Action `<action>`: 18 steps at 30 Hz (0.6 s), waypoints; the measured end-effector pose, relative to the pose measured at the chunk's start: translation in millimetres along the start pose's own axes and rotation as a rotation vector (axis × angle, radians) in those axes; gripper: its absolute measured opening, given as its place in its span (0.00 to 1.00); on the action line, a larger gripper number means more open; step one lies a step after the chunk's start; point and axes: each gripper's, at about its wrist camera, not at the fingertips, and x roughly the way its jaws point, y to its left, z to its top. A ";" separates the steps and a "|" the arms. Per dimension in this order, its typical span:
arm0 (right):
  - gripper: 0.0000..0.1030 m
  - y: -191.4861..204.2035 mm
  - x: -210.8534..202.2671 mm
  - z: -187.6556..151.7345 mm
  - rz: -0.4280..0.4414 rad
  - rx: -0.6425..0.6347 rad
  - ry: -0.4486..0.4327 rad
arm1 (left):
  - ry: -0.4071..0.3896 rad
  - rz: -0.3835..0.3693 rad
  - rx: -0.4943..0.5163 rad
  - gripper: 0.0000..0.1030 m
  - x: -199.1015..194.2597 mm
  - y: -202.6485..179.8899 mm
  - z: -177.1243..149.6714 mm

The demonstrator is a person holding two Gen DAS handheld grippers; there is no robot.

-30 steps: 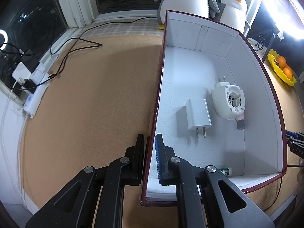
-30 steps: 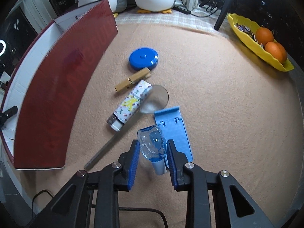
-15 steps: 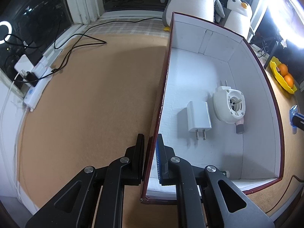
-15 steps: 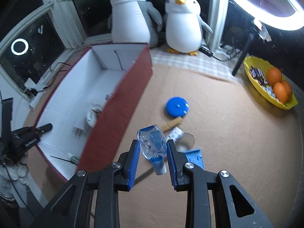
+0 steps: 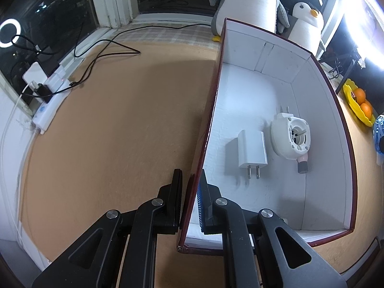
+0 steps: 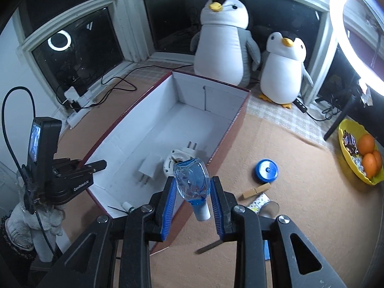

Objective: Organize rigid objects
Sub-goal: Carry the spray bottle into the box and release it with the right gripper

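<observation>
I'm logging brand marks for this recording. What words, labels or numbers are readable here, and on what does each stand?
"GenRobot.AI": white lettering on the black body of the left gripper, seen in the right wrist view.
Small lit screen on that gripper: too blurred to read.
Patterned wrapper of the small tube on the table: print too small to read.
Snack wrappers in the yellow fruit tray: unreadable.
Nothing else carries legible text.

Black gripper (image 6: 192,192), blue ribbed pads (image 6: 169,204), silver screws; possibly gloved hand.
</observation>
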 end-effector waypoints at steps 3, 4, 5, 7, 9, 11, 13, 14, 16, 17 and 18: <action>0.25 8.7 0.5 2.3 0.018 -0.022 0.001 | 0.000 0.003 -0.006 0.10 -0.2 0.0 0.1; 0.25 11.3 0.7 3.2 0.023 -0.028 0.000 | 0.000 0.002 -0.007 0.10 -0.2 0.2 0.0; 0.25 14.7 1.6 4.7 0.031 -0.035 0.000 | 0.001 0.002 -0.009 0.10 -0.1 0.3 0.0; 0.25 20.0 3.1 6.3 0.040 -0.047 0.002 | 0.001 0.002 -0.012 0.10 0.0 0.2 -0.2; 0.25 26.6 5.1 7.7 0.050 -0.064 0.004 | 0.000 0.002 -0.012 0.10 -0.3 0.4 -0.2; 0.25 32.7 8.3 8.8 0.058 -0.078 0.008 | 0.000 0.001 -0.015 0.10 -0.3 0.6 -0.2; 0.25 36.5 11.8 9.1 0.066 -0.086 0.016 | 0.000 0.000 -0.017 0.10 -0.6 0.6 -0.5; 0.25 38.2 14.0 9.2 0.071 -0.088 0.021 | -0.001 0.000 -0.018 0.10 -0.6 0.7 -0.5; 0.25 41.0 18.8 9.3 0.082 -0.089 0.033 | -0.001 -0.001 -0.020 0.10 -0.7 1.1 -0.7; 0.25 41.8 20.9 9.1 0.087 -0.089 0.038 | -0.001 -0.001 -0.021 0.10 -0.9 1.2 -0.7; 0.25 42.6 23.1 8.8 0.092 -0.088 0.043 | -0.001 -0.001 -0.021 0.10 -0.9 1.3 -0.6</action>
